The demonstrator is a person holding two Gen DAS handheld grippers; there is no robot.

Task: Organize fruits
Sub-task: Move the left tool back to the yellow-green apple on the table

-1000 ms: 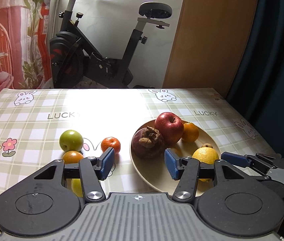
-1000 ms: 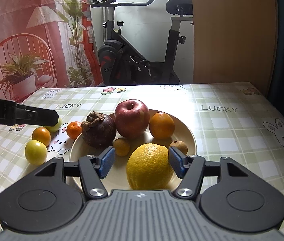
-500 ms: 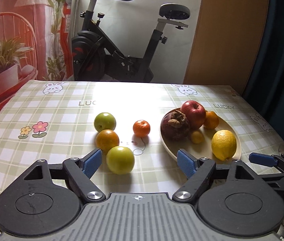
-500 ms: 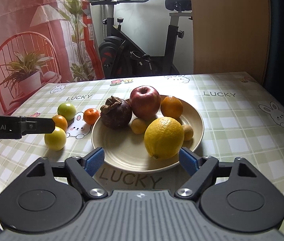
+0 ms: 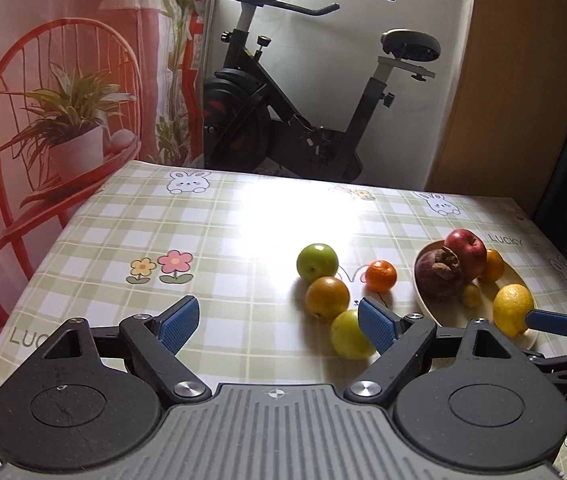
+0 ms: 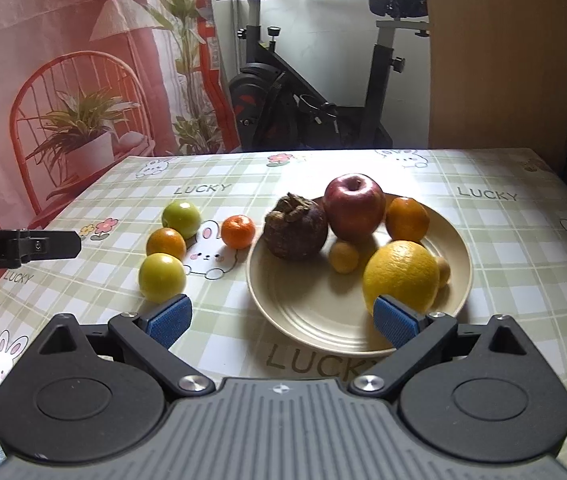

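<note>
A beige plate (image 6: 315,320) holds a red apple (image 6: 354,207), a dark mangosteen (image 6: 295,227), an orange (image 6: 408,219), a lemon (image 6: 401,274) and small yellow fruits. Left of it on the table lie a green fruit (image 6: 181,218), an orange fruit (image 6: 166,243), a yellow-green fruit (image 6: 161,277) and a tangerine (image 6: 237,232). My right gripper (image 6: 283,322) is open and empty over the plate's near rim. My left gripper (image 5: 279,326) is open and empty, above the table left of the loose fruits (image 5: 326,297); the plate (image 5: 427,304) lies to its right.
The table has a green checked cloth (image 6: 503,240). Beyond its far edge stand an exercise bike (image 6: 323,92), a wooden panel (image 6: 499,56) and a red chair with a potted plant (image 6: 79,144). The left gripper's arm (image 6: 23,248) reaches in from the left.
Both grippers have drawn back and opened wider. The left gripper has swung left, away from the plate. The fruits have not moved.
</note>
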